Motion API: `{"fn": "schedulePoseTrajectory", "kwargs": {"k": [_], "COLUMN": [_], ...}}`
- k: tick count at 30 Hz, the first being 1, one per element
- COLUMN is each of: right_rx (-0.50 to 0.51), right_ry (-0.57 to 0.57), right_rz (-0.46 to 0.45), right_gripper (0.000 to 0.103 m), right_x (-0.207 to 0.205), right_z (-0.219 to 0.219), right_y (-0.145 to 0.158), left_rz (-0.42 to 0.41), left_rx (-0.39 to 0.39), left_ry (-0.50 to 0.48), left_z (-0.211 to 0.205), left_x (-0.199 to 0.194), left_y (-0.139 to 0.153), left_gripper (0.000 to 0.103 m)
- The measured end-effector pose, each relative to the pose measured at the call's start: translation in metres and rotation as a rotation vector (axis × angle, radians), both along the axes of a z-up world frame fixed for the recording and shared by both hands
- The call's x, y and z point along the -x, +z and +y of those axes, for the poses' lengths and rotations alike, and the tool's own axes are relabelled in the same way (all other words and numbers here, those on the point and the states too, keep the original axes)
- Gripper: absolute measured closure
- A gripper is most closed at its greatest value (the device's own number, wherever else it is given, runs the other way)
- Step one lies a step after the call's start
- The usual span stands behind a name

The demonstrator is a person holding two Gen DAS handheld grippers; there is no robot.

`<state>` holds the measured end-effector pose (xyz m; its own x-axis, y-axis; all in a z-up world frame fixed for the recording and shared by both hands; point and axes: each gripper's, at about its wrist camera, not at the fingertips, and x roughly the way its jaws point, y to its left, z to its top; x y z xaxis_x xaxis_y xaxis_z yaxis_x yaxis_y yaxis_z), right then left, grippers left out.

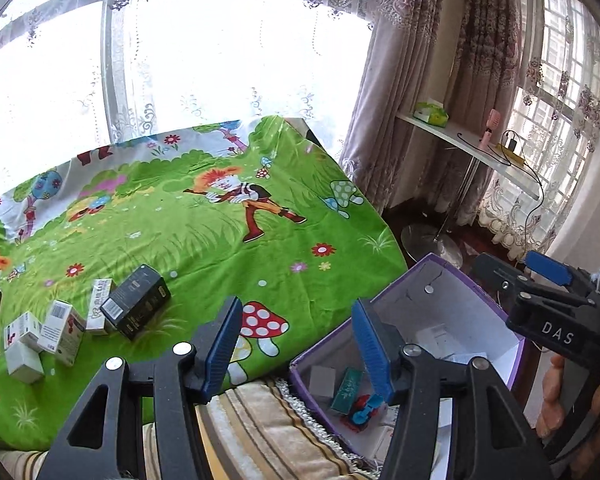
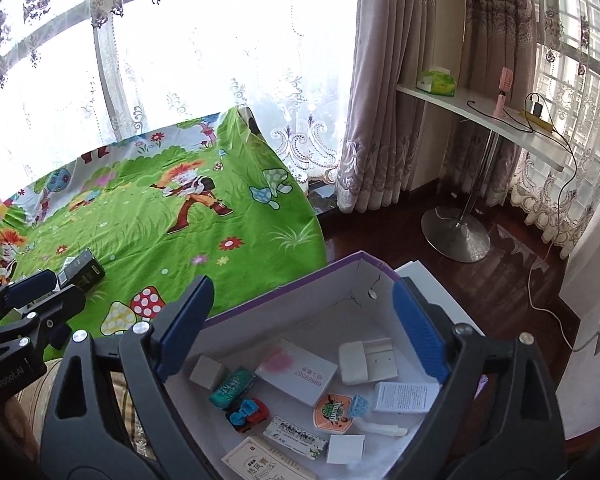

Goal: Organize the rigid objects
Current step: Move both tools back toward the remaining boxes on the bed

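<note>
Right wrist view, right claw (image 2: 300, 328) released, tilted down over box (image 2: 284, 304) – left claw (image 1: 296, 344) released, empty.

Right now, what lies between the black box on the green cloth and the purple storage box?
Only bare cloth, printed with a red mushroom, separates the black box from the purple storage box; the left wrist view shows it.

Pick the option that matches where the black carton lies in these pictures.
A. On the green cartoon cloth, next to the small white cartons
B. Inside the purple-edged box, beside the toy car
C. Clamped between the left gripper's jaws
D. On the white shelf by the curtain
A: the black carton lies on the green cartoon cloth beside the small white cartons, outside the purple-edged box.
</note>
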<state>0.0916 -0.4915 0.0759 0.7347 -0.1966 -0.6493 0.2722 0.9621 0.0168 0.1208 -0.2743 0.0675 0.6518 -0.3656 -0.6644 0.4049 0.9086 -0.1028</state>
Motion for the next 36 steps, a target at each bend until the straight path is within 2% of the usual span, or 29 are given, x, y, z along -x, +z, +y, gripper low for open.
{"fn": "schedulePoseTrajectory", "kwargs": {"k": [4,8,21,30,36], "right_rx": [-0.07,-0.059,-0.113,-0.08,-0.051], "right_ry": [0.091,0.133,0.293,0.427,0.521], "right_rz": [-0.02,-0.013,0.024,0.048,0.09], "right_gripper": [0.01,0.01,0.01,0.01,0.01], "right_x": [-0.001,-0.005,-0.018,-0.032,-0.045], "right_z": [0.016,0.037,0.098,0.165,0.211], "right_y": [0.004,0.005,0.002,0.006,0.001], "left_rz": [-0.025,-0.021,0.049,0.1,0.144], "left_rx": [0.024,0.053,0.063,0.062,0.091], "left_ry": [0.028,0.069,0.317,0.43,0.49], "left_z": [0.024,0.051,0.154,0.215,0.252], "left_x": [-0.002,-0.006,-0.03,-0.039,-0.047], "left_y": [0.005,0.004,-0.016,-0.026,-0.034], "left_gripper": [0.045,0.045,0.045,0.045,0.045]}}
